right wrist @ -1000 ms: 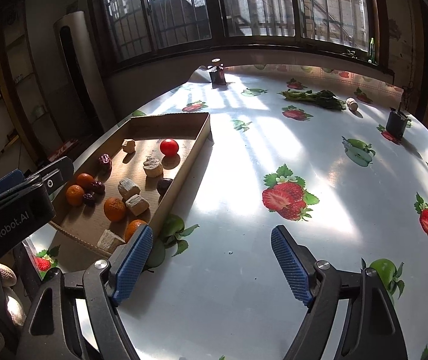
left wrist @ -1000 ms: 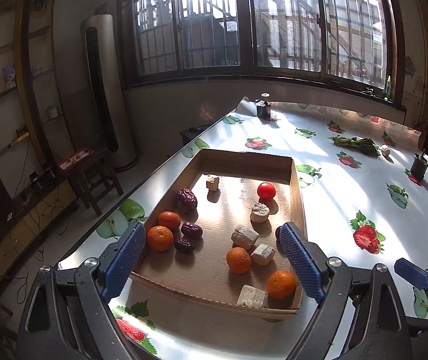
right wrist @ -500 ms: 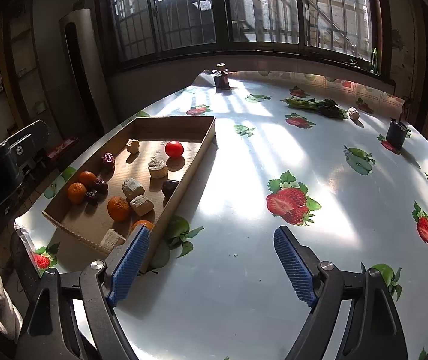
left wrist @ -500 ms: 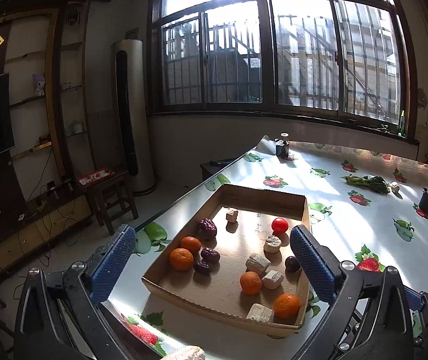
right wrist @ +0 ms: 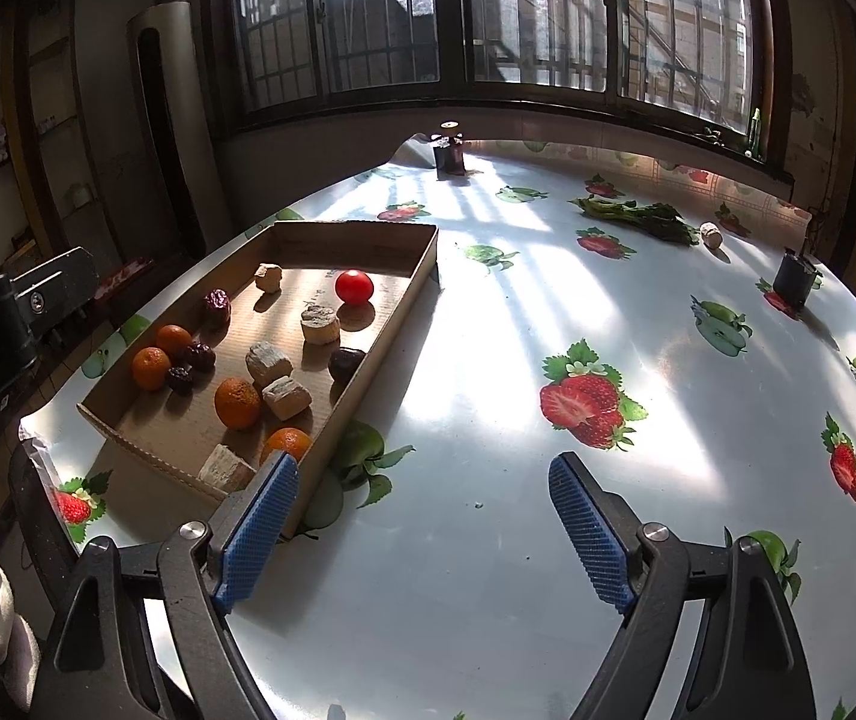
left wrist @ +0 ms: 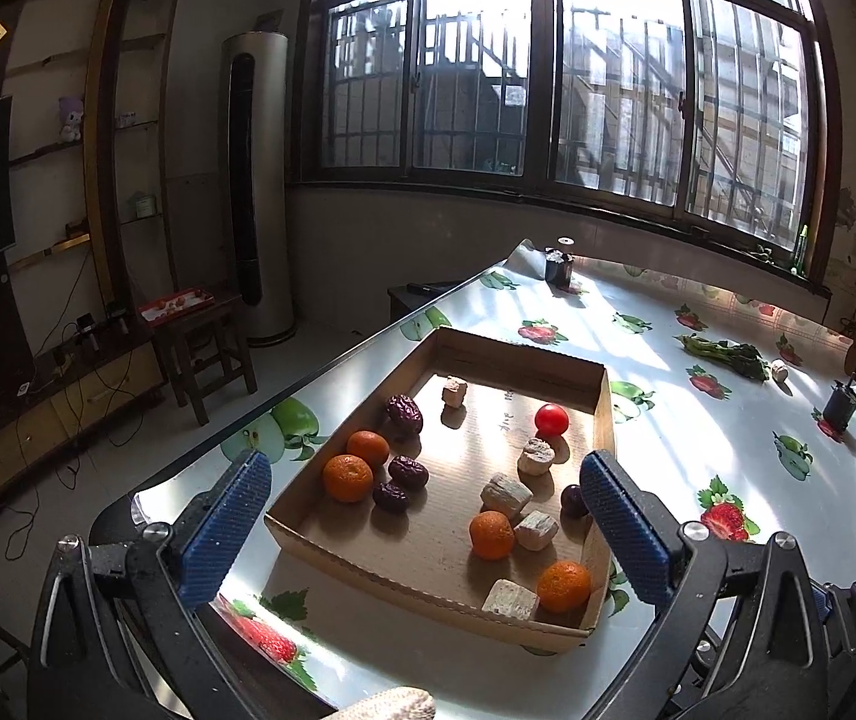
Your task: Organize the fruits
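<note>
Both grippers (left wrist: 422,516) (right wrist: 422,531) are held released; the stool (left wrist: 200,330) is shown only in the left view.

The tablecloth (right wrist: 488,360) was glossy white, printed with red strawberries and green apples. In the brown cardboard tray (left wrist: 602,408) lay orange tangerines (left wrist: 347,477), dark-red dates (left wrist: 405,414) and a red tomato (left wrist: 551,419).

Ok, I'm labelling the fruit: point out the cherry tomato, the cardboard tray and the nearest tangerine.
cherry tomato (left wrist: 551,419), left wrist view, centre of its red skin.
cardboard tray (left wrist: 422,581), left wrist view, near wall.
nearest tangerine (left wrist: 563,585), left wrist view, middle of its peel.
</note>
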The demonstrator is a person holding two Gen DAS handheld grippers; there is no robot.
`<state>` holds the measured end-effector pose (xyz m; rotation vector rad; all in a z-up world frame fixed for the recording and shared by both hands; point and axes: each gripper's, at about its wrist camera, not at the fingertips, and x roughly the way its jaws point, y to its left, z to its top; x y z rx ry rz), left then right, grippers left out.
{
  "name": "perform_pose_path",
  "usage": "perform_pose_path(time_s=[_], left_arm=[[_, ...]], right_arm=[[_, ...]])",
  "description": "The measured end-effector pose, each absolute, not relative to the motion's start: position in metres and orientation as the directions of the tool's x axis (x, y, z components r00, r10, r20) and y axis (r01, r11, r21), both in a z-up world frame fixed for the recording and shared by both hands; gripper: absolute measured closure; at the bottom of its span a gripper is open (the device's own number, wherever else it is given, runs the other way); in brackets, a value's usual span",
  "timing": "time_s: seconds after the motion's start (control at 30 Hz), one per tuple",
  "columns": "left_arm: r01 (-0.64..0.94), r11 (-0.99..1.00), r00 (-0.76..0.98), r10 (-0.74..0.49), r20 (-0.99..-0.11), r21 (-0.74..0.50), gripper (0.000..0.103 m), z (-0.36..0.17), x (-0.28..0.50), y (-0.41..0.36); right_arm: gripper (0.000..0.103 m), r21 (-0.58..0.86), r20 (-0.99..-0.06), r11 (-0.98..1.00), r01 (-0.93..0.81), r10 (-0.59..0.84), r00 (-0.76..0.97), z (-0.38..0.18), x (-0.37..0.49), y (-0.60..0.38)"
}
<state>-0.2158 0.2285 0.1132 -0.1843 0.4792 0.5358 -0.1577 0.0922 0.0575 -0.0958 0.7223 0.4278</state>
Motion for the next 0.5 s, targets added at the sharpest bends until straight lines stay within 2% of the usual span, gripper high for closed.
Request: perform_pose_path(time_s=[0.5], left_arm=[[-0.515,0.855,0.743,0.409,-0.529,-0.062,0.000,0.1046,-0.2109,0.2341]], right_arm=[[0.013,0.049,-0.668,0.910,-0.413,0.337,0.664,0.0544,-0.1576,0.0963]])
